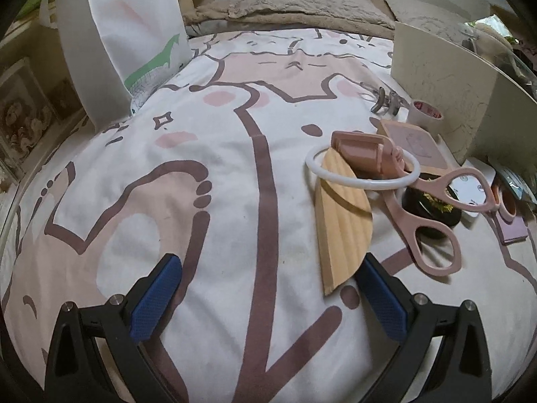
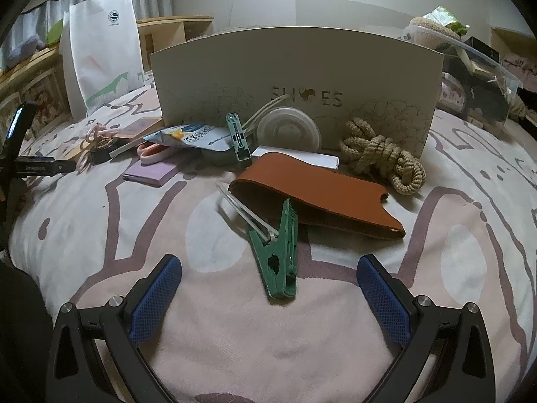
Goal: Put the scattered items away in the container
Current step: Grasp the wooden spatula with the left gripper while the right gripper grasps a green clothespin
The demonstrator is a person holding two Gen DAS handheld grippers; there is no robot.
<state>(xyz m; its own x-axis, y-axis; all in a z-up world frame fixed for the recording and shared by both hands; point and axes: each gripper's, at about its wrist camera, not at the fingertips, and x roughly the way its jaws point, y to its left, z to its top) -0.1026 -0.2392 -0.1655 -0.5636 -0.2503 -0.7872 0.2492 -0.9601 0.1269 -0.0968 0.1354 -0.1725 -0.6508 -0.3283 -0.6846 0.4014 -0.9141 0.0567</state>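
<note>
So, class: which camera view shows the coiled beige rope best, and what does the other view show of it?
The right wrist view. The rope lies in plain sight, knotted in a bundle on the bedspread in front of the shoe box, right of the brown leather sleeve. The left wrist view does not show it at all.

The left wrist camera rides low over the printed bedspread (image 1: 235,168), looking forward between its own blue-padded fingers (image 1: 157,299) toward the pillows, with the shoe box (image 1: 439,100) at its right edge. The right wrist camera sits equally low, facing the shoe box (image 2: 295,77) head-on between its fingers (image 2: 156,297). Both views share the box, the white tote bag (image 1: 131,27) (image 2: 100,50) and the pink scissors (image 1: 433,221) (image 2: 88,149).
</note>
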